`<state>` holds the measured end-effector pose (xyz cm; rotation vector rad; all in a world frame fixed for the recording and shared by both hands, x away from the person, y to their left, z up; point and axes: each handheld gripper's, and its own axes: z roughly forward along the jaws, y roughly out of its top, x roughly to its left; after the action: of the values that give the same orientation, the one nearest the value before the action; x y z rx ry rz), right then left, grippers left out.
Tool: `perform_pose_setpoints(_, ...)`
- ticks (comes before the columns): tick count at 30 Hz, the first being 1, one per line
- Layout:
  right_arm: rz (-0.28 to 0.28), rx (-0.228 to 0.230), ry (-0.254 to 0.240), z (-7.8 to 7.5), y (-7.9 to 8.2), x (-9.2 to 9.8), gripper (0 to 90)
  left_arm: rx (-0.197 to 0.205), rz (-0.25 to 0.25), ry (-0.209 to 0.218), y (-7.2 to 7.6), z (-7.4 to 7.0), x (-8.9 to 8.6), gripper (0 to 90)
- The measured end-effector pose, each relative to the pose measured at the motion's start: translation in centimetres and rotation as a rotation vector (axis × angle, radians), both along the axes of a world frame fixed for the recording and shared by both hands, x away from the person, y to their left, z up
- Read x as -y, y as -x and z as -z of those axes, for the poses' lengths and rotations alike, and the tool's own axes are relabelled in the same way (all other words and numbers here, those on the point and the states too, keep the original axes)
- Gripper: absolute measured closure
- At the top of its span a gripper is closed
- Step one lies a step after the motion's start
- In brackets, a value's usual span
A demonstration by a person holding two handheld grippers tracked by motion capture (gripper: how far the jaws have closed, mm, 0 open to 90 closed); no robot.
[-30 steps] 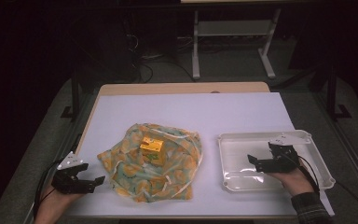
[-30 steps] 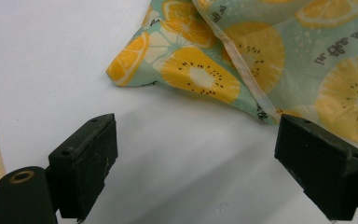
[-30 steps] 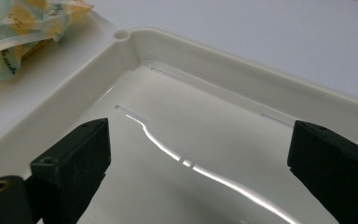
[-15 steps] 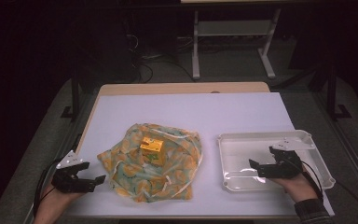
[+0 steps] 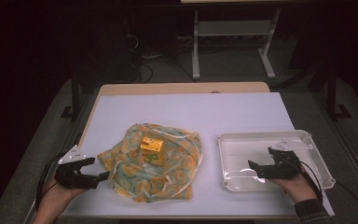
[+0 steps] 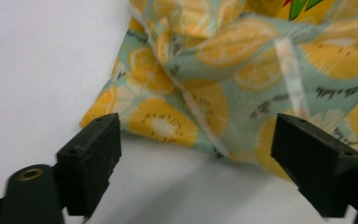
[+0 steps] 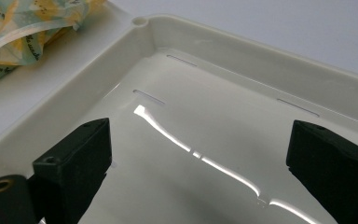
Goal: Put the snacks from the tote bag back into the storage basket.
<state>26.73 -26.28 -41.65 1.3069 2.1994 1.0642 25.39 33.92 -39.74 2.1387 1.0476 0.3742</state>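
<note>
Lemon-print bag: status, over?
Left gripper open at the bag's corner. Right gripper open over the white tray. Yellow box atop the bag. Nothing in the way.

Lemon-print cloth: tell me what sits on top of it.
A small yellow box rests on the lemon-print cloth, near its middle. Anything beneath the folds is covered and cannot be seen.

A lab or test room, dimly lit — the table (image 5: 242, 112) is covered with a plain white sheet, cables (image 5: 144, 70) lie loose on the grey carpet behind it, and a bare metal-legged bench frame (image 5: 233, 32) stands further back among dark equipment — nothing homely about it
</note>
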Motion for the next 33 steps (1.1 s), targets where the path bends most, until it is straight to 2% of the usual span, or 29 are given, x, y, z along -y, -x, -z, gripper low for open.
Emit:
perform_pose_setpoints(4, -0.004, 0.001, -0.001, 0.0, -0.1, -0.1, 6.1, 0.020, 0.015, 0.003, -0.3, -0.9, 0.5, 17.4)
perform_pose_setpoints(5, -0.003, -0.002, -0.003, 0.0, -0.1, -0.1, 6.1, 0.022, 0.012, 0.017, -0.4, -1.1, 0.7, 18.0)
perform_pose_setpoints(11, -0.007, -0.002, -0.001, 0.1, -0.1, -0.1, 6.1, 0.044, 0.044, 0.010, -0.9, -2.2, 1.2, 20.7)
perform_pose_setpoints(12, -0.007, -0.002, -0.002, 0.1, -0.1, -0.1, 6.1, 0.045, 0.038, 0.022, -0.9, -2.2, 1.3, 20.9)
perform_pose_setpoints(15, -0.008, -0.003, -0.002, 0.1, -0.1, -0.1, 6.1, 0.045, 0.052, 0.013, -1.2, -2.4, 1.5, 22.5)
perform_pose_setpoints(22, -0.009, -0.009, -0.010, 0.2, -0.2, 0.0, 6.1, 0.041, 0.071, 0.023, -1.9, -2.8, 2.2, 26.7)
perform_pose_setpoints(23, -0.010, -0.009, -0.013, 0.2, -0.2, 0.0, 6.1, 0.043, 0.076, 0.022, -2.0, -2.8, 2.3, 32.2)
perform_pose_setpoints(33, -0.010, -0.007, -0.007, 0.3, -0.3, 0.0, 6.1, 0.047, 0.106, 0.044, -3.1, -3.5, 4.1, 49.6)
